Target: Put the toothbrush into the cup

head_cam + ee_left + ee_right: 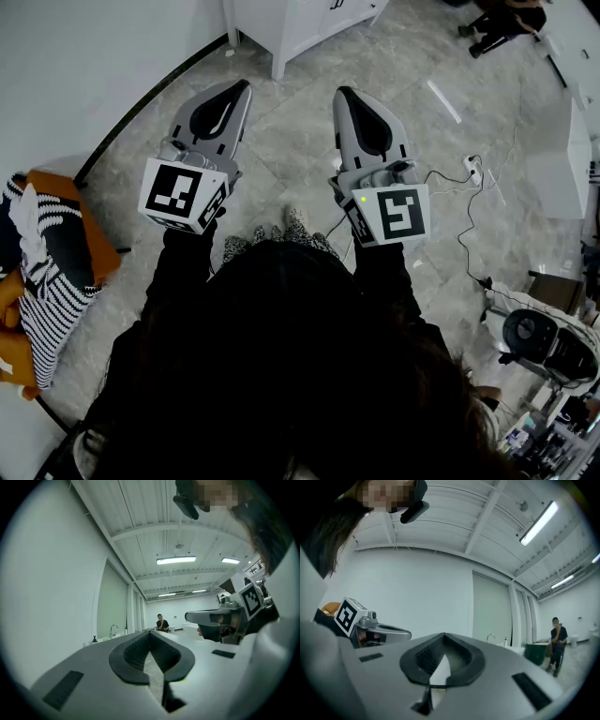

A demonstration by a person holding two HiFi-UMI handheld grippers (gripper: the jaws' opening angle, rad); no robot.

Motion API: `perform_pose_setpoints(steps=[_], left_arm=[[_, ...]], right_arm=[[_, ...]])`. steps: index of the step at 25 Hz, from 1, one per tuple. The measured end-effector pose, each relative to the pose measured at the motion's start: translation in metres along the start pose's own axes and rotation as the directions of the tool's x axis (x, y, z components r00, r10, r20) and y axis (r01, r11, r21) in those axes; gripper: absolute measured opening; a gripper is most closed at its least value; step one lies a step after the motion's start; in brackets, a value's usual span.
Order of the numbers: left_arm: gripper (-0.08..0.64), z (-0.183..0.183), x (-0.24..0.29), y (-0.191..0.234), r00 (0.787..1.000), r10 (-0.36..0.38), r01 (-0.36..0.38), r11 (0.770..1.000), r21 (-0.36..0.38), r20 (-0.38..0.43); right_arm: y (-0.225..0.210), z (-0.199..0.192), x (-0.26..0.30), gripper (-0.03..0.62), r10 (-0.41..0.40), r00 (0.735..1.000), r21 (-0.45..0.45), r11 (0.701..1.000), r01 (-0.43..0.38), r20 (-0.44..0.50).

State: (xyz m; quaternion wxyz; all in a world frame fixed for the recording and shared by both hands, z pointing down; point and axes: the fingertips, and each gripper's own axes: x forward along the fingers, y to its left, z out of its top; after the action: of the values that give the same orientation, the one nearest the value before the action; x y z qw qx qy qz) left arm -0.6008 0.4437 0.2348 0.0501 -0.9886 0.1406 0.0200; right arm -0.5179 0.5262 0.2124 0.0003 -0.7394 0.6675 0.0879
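No toothbrush and no cup shows in any view. In the head view I hold both grippers side by side, level, over a grey marble floor [281, 141]. The left gripper [239, 87] has its jaws closed tip to tip with nothing between them; its own view shows the pads [129, 660] meeting at the tip with only the room beyond. The right gripper [342, 92] is likewise shut and empty, its pads [461, 663] touching at the tip. Each gripper view catches the other gripper at its side: the right one [220, 618] and the left one [377, 632].
A white cabinet [300, 23] stands ahead. Orange and striped cloth [47, 272] lies at the left. A power strip with cables [472, 169] is on the floor at the right, by a white table [562, 159] and a machine [544, 342]. A person [557, 641] stands far off, near a sink counter [112, 632].
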Motion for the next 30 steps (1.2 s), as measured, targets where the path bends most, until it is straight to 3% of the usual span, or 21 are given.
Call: perform_pose_setpoints(steps=[9,17,30], left_arm=[[0.009,-0.007,0.034,0.002,1.000,-0.007,0.007,1.000,-0.001,-0.005],[0.009,-0.006,0.067,-0.005,1.000,-0.030,0.030,1.000,0.001,-0.004],[0.008,-0.015,0.133,-0.015,0.999,-0.041,0.041,0.999,0.000,-0.018]], right_arm=[[-0.021,-0.007,0.017,0.005,0.057,0.998,0.055,0.997,-0.059,0.037],[-0.057,-0.024,0.024,0.005,0.016,1.000,0.068,0.998,-0.015,-0.005],[-0.124,-0.047,0.041,0.005,0.030,0.999,0.086,0.996,-0.027,-0.042]])
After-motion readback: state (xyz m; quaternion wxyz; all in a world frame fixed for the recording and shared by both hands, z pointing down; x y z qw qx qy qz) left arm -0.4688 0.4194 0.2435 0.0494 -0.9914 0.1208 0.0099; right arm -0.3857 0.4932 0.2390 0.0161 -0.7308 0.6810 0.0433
